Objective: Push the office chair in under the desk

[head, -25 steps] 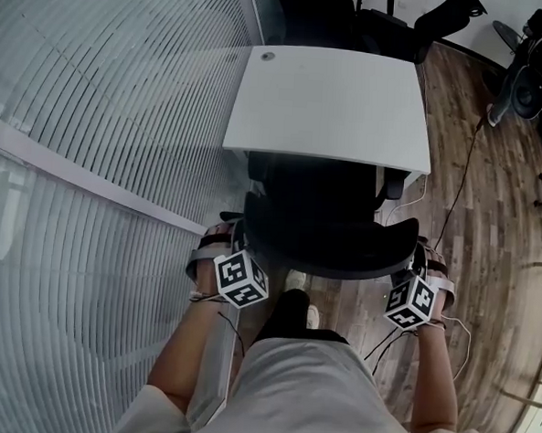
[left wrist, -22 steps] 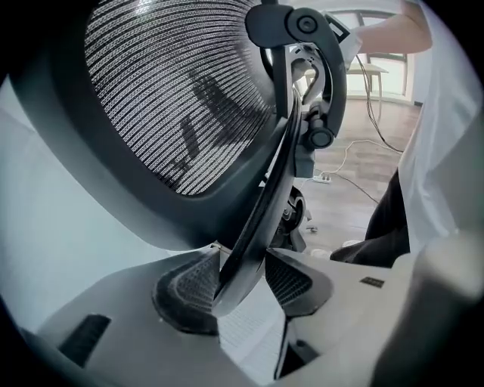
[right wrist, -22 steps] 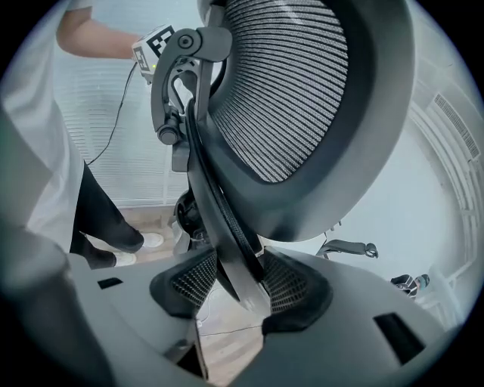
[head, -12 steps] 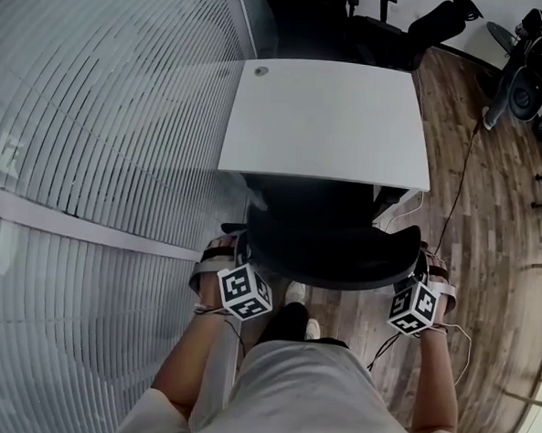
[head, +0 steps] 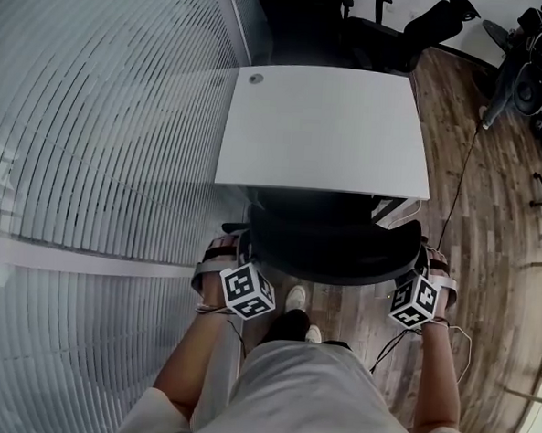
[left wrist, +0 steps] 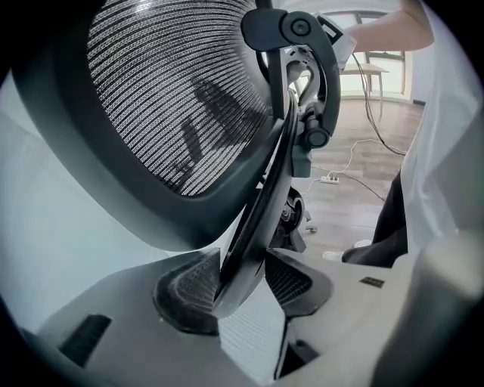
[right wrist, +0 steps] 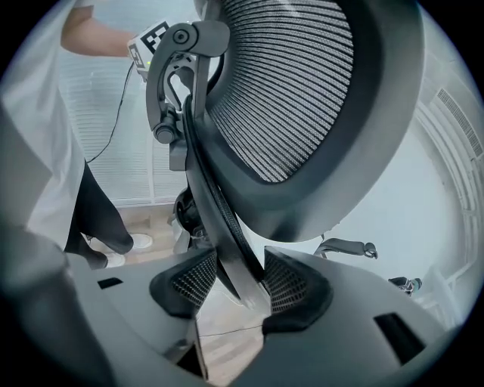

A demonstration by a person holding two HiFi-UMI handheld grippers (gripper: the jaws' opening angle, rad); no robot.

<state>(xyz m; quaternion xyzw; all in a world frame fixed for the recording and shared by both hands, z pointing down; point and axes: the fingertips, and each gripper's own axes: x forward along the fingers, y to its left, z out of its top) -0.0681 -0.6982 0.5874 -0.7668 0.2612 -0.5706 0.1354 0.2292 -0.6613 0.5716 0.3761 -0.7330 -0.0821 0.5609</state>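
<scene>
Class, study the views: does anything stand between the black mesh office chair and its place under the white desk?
Nothing visible does. The black mesh office chair already sits partly under the white desk; the space beneath is hidden.

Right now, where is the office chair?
Head view, centre: the office chair sits partly under the near edge of the desk, its backrest held at either side by the left gripper and right gripper.

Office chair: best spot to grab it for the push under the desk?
Backrest rim, one edge per tongs, from behind the office chair. The rim is a thin upright strip that fits between pads; left tongs and right tongs clamp it so.
</scene>
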